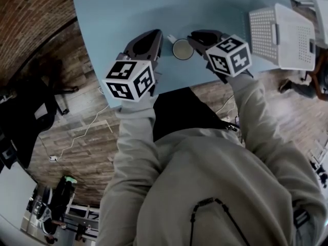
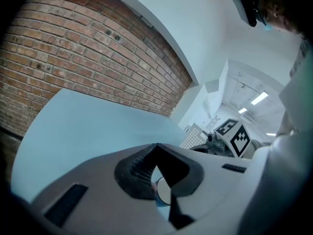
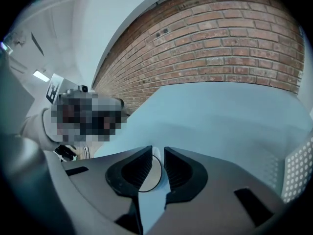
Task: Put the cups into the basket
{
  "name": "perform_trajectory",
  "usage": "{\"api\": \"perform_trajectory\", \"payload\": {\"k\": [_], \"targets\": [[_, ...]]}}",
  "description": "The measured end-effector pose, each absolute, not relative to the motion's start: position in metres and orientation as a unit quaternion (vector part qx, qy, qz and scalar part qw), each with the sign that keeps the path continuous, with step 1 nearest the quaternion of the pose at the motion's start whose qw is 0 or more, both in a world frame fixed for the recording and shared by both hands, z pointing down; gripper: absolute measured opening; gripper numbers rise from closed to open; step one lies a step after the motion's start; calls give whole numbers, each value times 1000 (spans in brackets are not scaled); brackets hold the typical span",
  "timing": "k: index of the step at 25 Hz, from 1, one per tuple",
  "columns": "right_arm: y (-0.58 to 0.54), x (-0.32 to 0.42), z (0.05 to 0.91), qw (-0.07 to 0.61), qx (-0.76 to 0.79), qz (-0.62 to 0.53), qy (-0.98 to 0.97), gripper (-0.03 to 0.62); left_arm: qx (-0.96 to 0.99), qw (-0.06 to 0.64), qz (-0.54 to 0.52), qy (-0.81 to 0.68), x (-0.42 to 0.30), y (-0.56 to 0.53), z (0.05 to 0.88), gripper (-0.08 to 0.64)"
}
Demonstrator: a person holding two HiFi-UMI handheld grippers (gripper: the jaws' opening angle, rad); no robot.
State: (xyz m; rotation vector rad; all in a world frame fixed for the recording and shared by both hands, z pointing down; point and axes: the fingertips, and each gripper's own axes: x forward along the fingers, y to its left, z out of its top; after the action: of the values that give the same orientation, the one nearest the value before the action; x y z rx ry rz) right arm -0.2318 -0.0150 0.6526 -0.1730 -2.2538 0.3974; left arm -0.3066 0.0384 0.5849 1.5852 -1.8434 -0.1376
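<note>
A pale cup (image 1: 182, 49) with a small handle stands upright on the light blue table (image 1: 128, 9), near its front edge. My left gripper (image 1: 156, 35) lies just left of the cup and my right gripper (image 1: 195, 36) just right of it. In the left gripper view the left gripper (image 2: 156, 148) has its tips together, and the cup (image 2: 164, 192) shows below through the gap. In the right gripper view the right gripper (image 3: 158, 153) stands slightly apart with a narrow gap. The cup's rim (image 3: 155, 173) shows below and behind that gap, and the pads do not press on it.
A white perforated basket (image 1: 282, 35) sits on the table's right end, past the right gripper; its wall also shows in the side views (image 2: 193, 136) (image 3: 298, 173). A brick wall runs along the table's left side. Wooden floor and cables lie below the front edge.
</note>
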Motion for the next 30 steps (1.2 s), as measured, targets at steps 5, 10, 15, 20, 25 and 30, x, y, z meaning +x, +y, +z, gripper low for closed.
{"api": "perform_trajectory", "payload": {"k": [5,10,15,20,25,30], "targets": [[-8,-228,671,427,-61,159,-888,167,609,353,-55,-708,-305,41,595,-5],[-6,-219,693,451,-65,166,-875,198,609,362,-47,-704,-301,36,605,-5],[-3,-220,703,468,-76,162,-866,207,606,369,-47,-703,-302,36,612,-5],[-5,-221,712,486,-69,151,-858,207,608,371,-50,-701,-303,30,615,-5],[-4,-220,718,503,-68,129,-852,207,608,375,-50,-698,-300,32,619,-5],[0,-223,729,532,-71,93,-838,206,604,377,-51,-701,-307,35,622,-5]]}}
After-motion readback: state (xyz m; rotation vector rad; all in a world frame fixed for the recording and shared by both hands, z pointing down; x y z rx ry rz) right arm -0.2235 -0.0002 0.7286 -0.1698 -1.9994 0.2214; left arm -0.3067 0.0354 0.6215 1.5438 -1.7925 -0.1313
